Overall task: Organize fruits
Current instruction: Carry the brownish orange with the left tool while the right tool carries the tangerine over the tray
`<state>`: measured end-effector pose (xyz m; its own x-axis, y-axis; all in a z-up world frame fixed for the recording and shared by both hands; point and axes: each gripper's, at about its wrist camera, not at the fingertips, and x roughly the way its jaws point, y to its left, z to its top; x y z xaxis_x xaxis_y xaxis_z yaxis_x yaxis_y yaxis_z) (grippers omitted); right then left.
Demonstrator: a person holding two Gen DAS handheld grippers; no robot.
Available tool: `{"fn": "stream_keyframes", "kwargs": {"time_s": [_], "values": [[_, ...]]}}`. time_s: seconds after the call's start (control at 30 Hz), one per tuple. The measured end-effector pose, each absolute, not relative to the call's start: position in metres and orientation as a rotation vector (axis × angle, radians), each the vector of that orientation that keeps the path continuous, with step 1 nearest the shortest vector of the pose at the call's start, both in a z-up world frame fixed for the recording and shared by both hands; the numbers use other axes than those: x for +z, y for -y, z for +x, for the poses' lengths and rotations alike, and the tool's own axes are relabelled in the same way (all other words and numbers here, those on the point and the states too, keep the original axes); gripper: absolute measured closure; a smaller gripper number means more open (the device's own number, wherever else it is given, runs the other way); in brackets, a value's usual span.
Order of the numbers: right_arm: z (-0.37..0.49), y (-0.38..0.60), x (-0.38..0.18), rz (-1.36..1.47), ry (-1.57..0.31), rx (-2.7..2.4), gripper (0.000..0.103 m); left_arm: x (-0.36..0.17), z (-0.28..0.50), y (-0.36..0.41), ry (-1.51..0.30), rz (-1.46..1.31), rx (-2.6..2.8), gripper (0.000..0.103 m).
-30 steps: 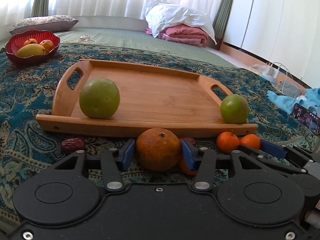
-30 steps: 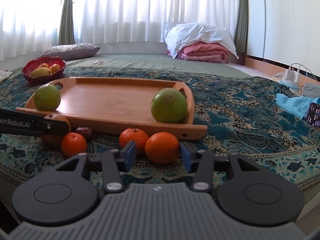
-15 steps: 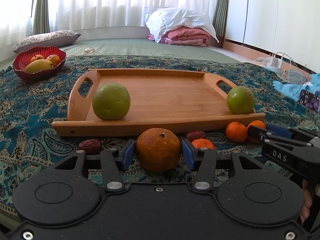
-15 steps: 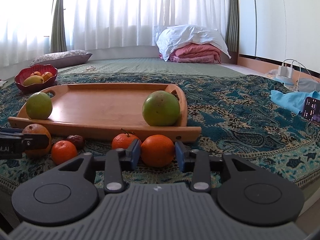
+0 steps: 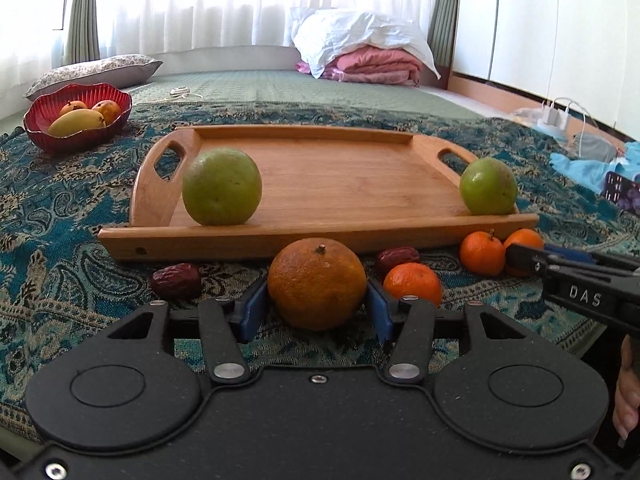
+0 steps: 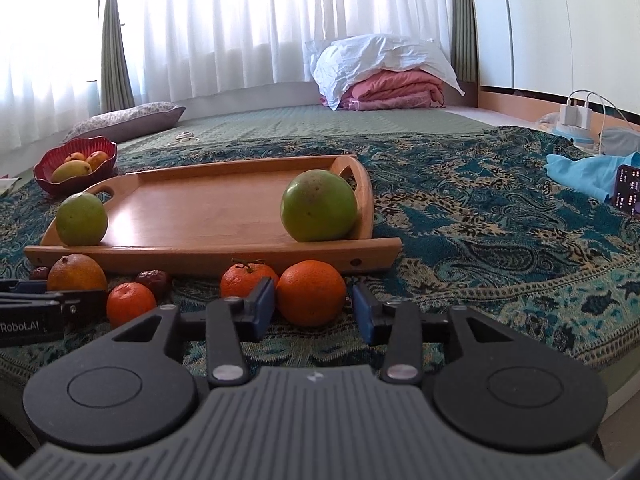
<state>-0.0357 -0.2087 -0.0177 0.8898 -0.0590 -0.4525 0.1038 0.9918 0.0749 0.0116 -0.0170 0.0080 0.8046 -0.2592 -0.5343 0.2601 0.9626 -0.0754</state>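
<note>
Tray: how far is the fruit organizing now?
Done: two green fruits sit on the tray. In hand: the left gripper presses its jaws on the big orange; the right gripper brackets a small orange, a gap on one side. Left: those, two other small oranges and two dates, all off the tray.

A teal paisley-patterned cloth (image 5: 60,216) covers the low surface and carries a wooden tray (image 5: 344,184) at its middle, with a red bowl (image 5: 80,120) at the far left. Along the tray's near edge, directly on the cloth, lie a large dull orange (image 5: 316,282), three small tangerines (image 5: 414,282) and two dark red dates (image 5: 176,280). At the far right lie a light blue cloth (image 6: 588,172) and a phone (image 6: 628,196).
</note>
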Motion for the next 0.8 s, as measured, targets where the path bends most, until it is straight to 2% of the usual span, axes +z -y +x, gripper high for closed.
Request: {"fn": "stream_keyframes", "kwargs": {"time_s": [0.1,0.37,0.8], "values": [[-0.037,0.209,-0.016,0.114,-0.466,-0.073,0.061,0.01,0.01,0.016,-0.566,-0.004,-0.277,0.054],[-0.045,0.206,-0.003,0.118,-0.398,-0.098,0.062,0.024,0.004,0.014,-0.516,0.0,-0.271,0.055],[-0.006,0.218,0.053,0.133,-0.326,-0.066,0.062,0.09,0.045,-0.012,-0.454,-0.031,-0.235,0.055]]}}
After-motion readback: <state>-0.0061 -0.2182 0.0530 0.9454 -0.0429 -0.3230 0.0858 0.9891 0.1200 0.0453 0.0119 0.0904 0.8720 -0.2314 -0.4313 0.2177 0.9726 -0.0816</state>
